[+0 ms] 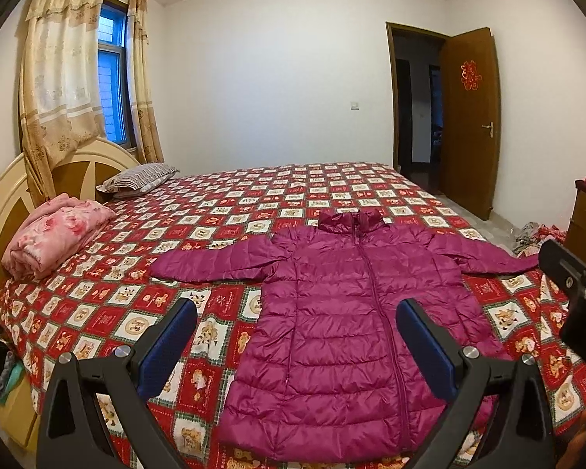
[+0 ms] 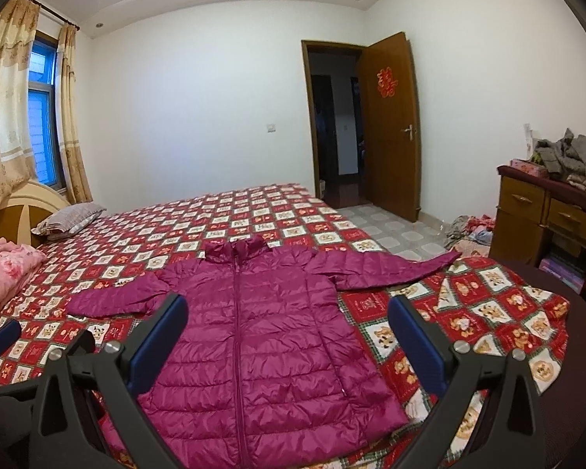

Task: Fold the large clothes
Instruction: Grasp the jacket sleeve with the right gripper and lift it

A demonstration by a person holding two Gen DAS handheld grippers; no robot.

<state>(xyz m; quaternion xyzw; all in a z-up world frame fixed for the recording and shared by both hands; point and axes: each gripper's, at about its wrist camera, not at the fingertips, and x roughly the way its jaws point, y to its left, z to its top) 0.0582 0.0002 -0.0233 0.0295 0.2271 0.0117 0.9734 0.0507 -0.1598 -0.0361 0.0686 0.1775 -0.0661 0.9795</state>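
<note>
A magenta quilted puffer jacket lies flat and face up on the bed, zipped, collar at the far end, both sleeves spread out sideways. My left gripper hovers open above the jacket's lower left part, nothing between its blue pads. My right gripper hovers open above the jacket's lower right part, also holding nothing. In the right wrist view a finger of the left gripper shows at the left edge. In the left wrist view the right gripper's black body shows at the right edge.
The bed carries a red checked bear-pattern cover. A folded pink quilt and a striped pillow lie by the headboard. A wooden dresser with grey clothes stands right, with clothes on the floor near the open door.
</note>
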